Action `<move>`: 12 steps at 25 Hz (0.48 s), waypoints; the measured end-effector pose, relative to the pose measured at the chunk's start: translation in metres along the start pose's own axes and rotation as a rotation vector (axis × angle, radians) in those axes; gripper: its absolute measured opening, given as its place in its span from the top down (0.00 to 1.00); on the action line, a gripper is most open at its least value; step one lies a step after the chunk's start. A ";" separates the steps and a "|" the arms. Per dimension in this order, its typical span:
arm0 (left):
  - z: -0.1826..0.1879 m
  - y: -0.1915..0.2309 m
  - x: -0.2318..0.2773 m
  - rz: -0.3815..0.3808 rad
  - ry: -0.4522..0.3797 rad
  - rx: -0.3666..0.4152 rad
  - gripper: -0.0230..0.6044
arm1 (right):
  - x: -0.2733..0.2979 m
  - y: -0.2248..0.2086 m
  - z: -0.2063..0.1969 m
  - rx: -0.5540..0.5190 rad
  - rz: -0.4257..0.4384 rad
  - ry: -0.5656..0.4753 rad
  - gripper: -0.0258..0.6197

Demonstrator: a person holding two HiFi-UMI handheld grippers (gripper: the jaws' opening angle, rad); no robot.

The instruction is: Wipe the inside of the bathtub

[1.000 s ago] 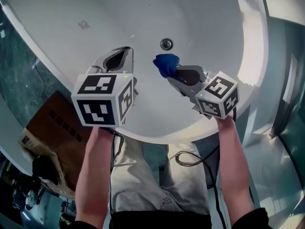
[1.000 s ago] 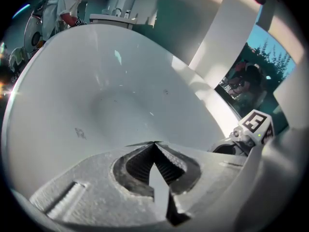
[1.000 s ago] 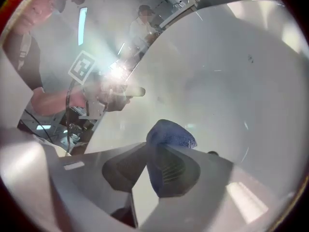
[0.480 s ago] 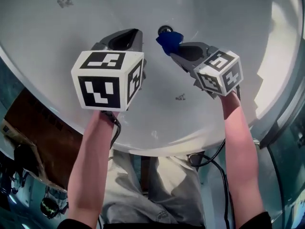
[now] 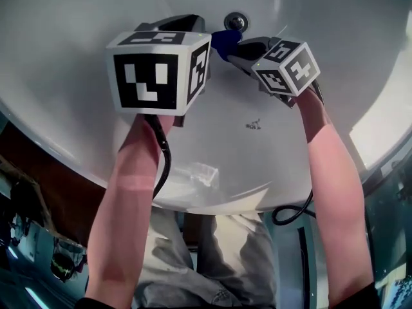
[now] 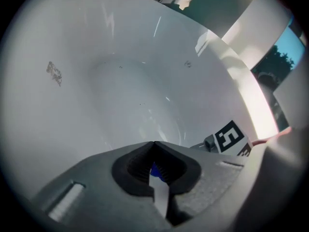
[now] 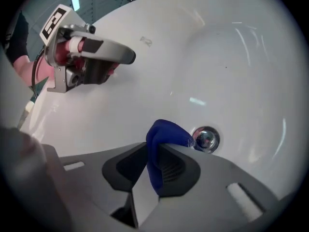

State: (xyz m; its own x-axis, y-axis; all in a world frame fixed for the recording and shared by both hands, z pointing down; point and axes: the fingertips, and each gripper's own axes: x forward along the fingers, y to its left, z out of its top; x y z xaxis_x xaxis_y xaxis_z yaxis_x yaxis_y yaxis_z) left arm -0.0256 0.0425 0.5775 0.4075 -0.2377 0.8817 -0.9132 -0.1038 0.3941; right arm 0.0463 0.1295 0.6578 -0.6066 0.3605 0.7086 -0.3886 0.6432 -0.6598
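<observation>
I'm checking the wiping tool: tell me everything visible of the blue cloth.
The blue cloth is a small, soft-looking, deep blue wad, bunched and folded. The right gripper pinches it between its jaws, with a rounded lump sticking out past the tips. It hangs low in the white bathtub, right beside the metal drain; whether it touches the tub is unclear.

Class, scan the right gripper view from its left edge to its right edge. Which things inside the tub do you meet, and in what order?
left gripper → blue cloth → drain, all against the white bathtub wall.
</observation>
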 end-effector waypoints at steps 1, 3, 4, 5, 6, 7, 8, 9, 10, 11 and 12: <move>-0.001 0.001 0.002 -0.001 0.001 -0.004 0.96 | 0.006 0.000 -0.004 -0.008 0.002 0.029 0.84; -0.004 0.003 0.006 -0.006 0.009 -0.001 0.96 | 0.017 0.000 -0.011 -0.020 0.000 0.077 0.84; -0.005 0.006 0.008 -0.007 0.011 -0.001 0.96 | 0.022 0.000 -0.014 -0.022 0.000 0.092 0.84; -0.006 0.009 0.008 -0.007 0.009 -0.006 0.96 | 0.026 0.000 -0.017 -0.022 0.001 0.101 0.84; -0.007 0.011 0.009 -0.008 0.002 -0.015 0.96 | 0.030 -0.001 -0.019 -0.021 0.001 0.102 0.84; -0.009 0.011 0.010 -0.009 -0.005 -0.024 0.96 | 0.032 -0.002 -0.021 -0.021 0.001 0.100 0.84; -0.011 0.012 0.011 -0.008 -0.009 -0.028 0.96 | 0.035 -0.003 -0.023 -0.022 0.000 0.098 0.84; -0.013 0.013 0.012 -0.004 -0.006 -0.028 0.96 | 0.036 -0.004 -0.025 -0.023 -0.001 0.100 0.84; -0.016 0.014 0.012 0.001 -0.001 -0.026 0.96 | 0.038 -0.005 -0.026 -0.023 -0.001 0.104 0.84; -0.018 0.016 0.011 0.003 0.004 -0.025 0.96 | 0.039 -0.004 -0.027 -0.021 0.001 0.113 0.84; -0.018 0.018 0.010 0.003 0.007 -0.029 0.96 | 0.041 -0.004 -0.028 -0.018 0.004 0.123 0.84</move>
State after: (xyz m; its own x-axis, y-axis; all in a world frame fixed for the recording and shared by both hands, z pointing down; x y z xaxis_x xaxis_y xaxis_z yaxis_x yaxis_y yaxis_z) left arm -0.0376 0.0561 0.5982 0.4053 -0.2309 0.8845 -0.9138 -0.0749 0.3992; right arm 0.0424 0.1607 0.6959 -0.5178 0.4424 0.7322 -0.3734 0.6532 -0.6587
